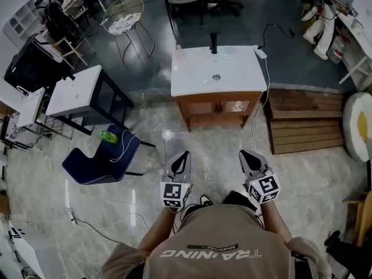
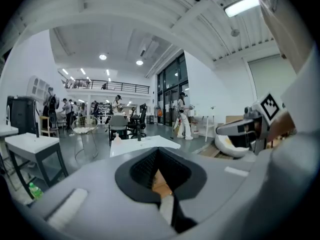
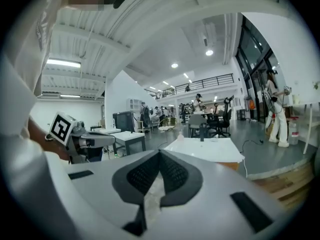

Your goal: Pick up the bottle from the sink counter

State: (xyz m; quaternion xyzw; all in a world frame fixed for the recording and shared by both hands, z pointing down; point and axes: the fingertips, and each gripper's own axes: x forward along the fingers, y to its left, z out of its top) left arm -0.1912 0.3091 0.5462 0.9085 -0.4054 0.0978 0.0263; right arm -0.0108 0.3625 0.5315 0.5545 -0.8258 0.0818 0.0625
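A small pale bottle [image 1: 178,47] stands on the far left corner of the white sink counter [image 1: 238,77], left of the black faucet [image 1: 214,42]. The counter sits on a wooden cabinet a few steps ahead of me. My left gripper [image 1: 179,164] and right gripper [image 1: 250,160] hover side by side over the floor, well short of the cabinet, both shut with nothing in them. In the left gripper view, the bottle [image 2: 116,138] shows above the shut left gripper [image 2: 159,151]. The right gripper view has the bottle [image 3: 180,135] past the shut right gripper [image 3: 160,154].
A blue chair [image 1: 93,163] with a green bottle [image 1: 108,136] on it stands to the left, beside a white table [image 1: 75,92]. Wooden pallets [image 1: 305,127] lie right of the cabinet. A cable and power strip [image 1: 260,53] hang off the counter's right edge.
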